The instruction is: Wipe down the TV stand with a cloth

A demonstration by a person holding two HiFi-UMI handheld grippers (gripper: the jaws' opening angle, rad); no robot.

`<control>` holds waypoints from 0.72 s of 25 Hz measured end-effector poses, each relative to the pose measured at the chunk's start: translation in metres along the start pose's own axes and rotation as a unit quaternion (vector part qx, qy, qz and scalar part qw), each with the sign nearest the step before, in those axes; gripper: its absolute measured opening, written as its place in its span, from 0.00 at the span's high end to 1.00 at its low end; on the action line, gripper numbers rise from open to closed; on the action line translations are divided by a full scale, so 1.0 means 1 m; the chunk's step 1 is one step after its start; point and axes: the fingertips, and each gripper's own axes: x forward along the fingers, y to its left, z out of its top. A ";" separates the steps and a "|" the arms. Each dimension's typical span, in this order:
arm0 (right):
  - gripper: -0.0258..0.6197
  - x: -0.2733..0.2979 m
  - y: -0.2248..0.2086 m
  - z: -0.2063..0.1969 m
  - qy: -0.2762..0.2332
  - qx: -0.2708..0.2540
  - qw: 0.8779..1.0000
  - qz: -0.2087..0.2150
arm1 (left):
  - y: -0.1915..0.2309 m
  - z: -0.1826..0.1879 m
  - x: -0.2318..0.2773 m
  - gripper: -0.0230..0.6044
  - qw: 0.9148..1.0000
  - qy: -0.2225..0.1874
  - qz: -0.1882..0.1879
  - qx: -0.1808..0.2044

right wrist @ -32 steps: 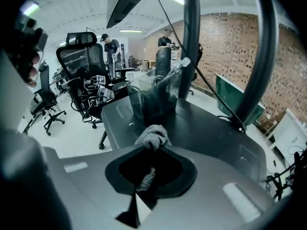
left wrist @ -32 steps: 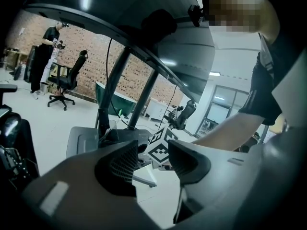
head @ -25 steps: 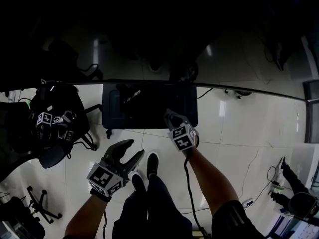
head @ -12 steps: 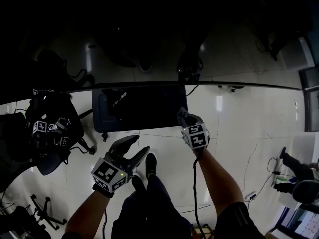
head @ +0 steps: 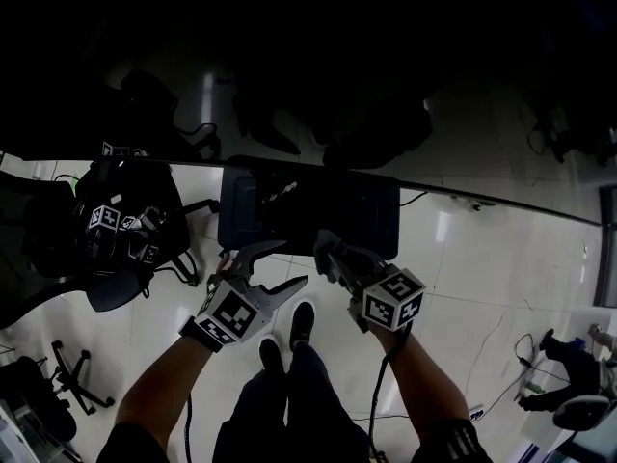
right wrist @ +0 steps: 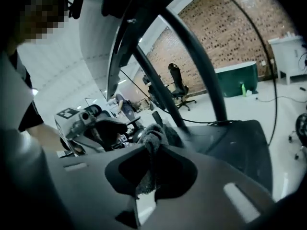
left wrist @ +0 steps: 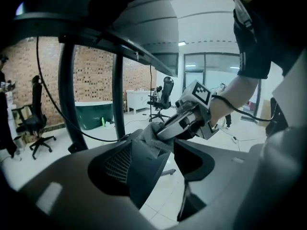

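We stand at the TV stand (head: 337, 210), whose dark base plate lies flat on the pale tiled floor (head: 463, 258), just ahead of our shoes (head: 301, 321). Both grippers hang close together by the plate's near edge. The left gripper (head: 294, 262) is toward the plate's left corner & the right gripper (head: 328, 251) nearer its middle.

Right gripper: jaws pressed together on the cloth (right wrist: 149, 138), a grey fuzzy wad pinched btw the pads. One bunch sticks out past the tips & a tail hangs below. The cloth is in the air at the plate's near edge; whether it touches the stand we can't tell.

Left gripper: jaws spread wide, and they've just been opening. In the left gripper view the cloth wad & the right gripper's tips sit right at the tip of one jaw. The pads don't squeeze it, and whether the wad brushes that tip we can't tell.

The stand's dark posts rise from the plate and show in both gripper views. Left of the stand is a black office chair (head: 116, 283) w/ more marker-cube gear on it. Far beyond the stand are a brick wall (left wrist: 91, 75) & a green tub (left wrist: 93, 115). Above the plate the head view is nearly black.
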 end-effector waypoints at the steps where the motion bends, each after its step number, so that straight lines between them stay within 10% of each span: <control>1: 0.91 0.006 0.015 0.004 -0.002 0.003 1.000 0.023 | 0.003 0.003 -0.003 0.48 1.000 -0.006 -0.003 0.004; 12: 0.91 0.052 0.102 0.021 0.043 -0.012 0.988 0.145 | 0.019 -0.019 -0.037 0.45 0.998 0.022 0.007 0.054; 18: 0.90 0.069 0.118 0.016 0.062 0.002 0.984 0.166 | 0.028 -0.033 -0.043 0.67 0.998 0.034 0.023 0.052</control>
